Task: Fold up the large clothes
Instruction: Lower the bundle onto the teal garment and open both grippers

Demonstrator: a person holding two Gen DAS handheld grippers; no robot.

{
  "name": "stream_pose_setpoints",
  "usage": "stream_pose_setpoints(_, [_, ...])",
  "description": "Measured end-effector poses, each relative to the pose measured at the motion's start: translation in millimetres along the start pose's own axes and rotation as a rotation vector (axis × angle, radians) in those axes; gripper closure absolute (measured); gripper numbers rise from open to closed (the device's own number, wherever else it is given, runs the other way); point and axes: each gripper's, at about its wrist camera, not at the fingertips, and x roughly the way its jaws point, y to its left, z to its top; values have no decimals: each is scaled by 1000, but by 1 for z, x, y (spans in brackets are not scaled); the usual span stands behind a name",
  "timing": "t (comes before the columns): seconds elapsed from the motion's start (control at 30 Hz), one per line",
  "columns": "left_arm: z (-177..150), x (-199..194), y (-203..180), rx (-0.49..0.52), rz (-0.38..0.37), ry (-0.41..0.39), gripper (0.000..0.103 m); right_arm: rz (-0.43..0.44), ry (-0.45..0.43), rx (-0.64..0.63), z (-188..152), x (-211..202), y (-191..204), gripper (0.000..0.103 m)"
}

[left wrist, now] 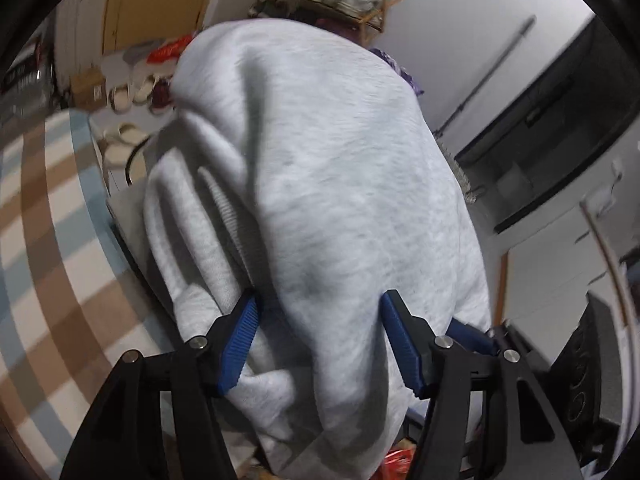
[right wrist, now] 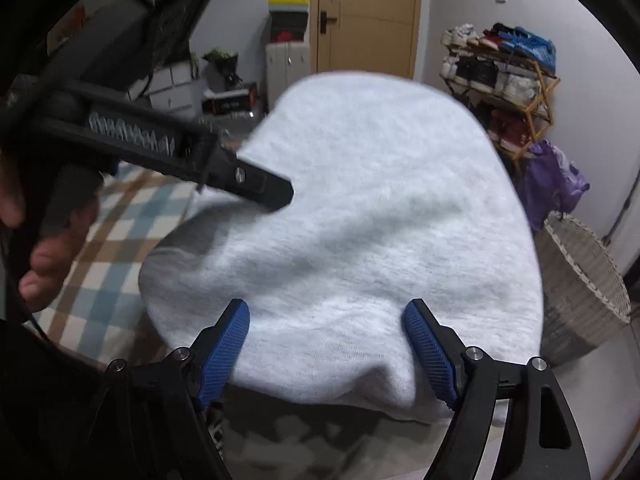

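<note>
A large light grey sweatshirt [left wrist: 320, 168] fills the middle of both views [right wrist: 372, 220]. In the left wrist view it hangs bunched between the wide-spread blue pads of my left gripper [left wrist: 318, 316], with a ribbed cuff [left wrist: 224, 208] showing at its left. In the right wrist view the cloth drapes between the wide-spread pads of my right gripper [right wrist: 326, 320]. Neither pair of pads presses the cloth. The left gripper's body [right wrist: 160, 152], held in a hand, shows at the left of the right wrist view, its tip on the cloth.
A checked brown, blue and white bedspread [right wrist: 120, 236] lies below and left, and also shows in the left wrist view [left wrist: 48, 220]. A wicker basket [right wrist: 584, 288], a shoe rack [right wrist: 504, 80] and a purple bag [right wrist: 552, 180] stand at the right. A wooden door [right wrist: 368, 16] is behind.
</note>
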Motion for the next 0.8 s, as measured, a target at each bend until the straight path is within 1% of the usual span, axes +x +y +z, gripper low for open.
stream_pose_setpoints(0.07, [3,8,5,-20,-15,13,42,4,-1,35,2,4,-9,19])
stream_pose_setpoints(0.2, [7,14,3,-7,1,2,38,-30,-7,-2,2,3,-3,19])
stream_pose_setpoints(0.3, [7,12,-2,37,29,-26,35,-7,-13,19,4,3,-8,18])
stream_pose_setpoints(0.37, [-2,-1,-8,58,73,-69,35,9,-24,35,7,4,-12,18])
stream_pose_setpoints(0.43, [-11,-18,-13,78,112,-125,35,24,-56,59,8,-6,-15,18])
stream_pose_setpoints(0.47, [-20,-34,-19,99,147,-173,35,33,-82,89,8,-16,-18,18])
stream_pose_setpoints(0.5, [-28,-47,-23,118,165,-211,35,45,-110,119,8,-26,-20,18])
stream_pose_setpoints(0.57, [-46,-75,-33,171,191,-285,35,85,-196,192,4,-54,-26,19])
stream_pose_setpoints(0.6, [-59,-91,-40,204,218,-322,35,97,-248,223,0,-72,-26,19])
stream_pose_setpoints(0.67, [-82,-119,-51,249,266,-396,34,88,-346,258,-12,-107,-21,18])
stream_pose_setpoints(0.7, [-97,-134,-55,267,278,-443,31,80,-381,262,-17,-120,-16,16])
stream_pose_setpoints(0.73, [-108,-146,-58,274,281,-480,19,59,-422,262,-24,-137,-8,13])
stream_pose_setpoints(0.77, [-123,-159,-62,284,280,-523,10,32,-460,257,-31,-152,1,6])
stream_pose_setpoints(0.8, [-136,-170,-62,298,282,-575,8,11,-492,254,-38,-163,9,0])
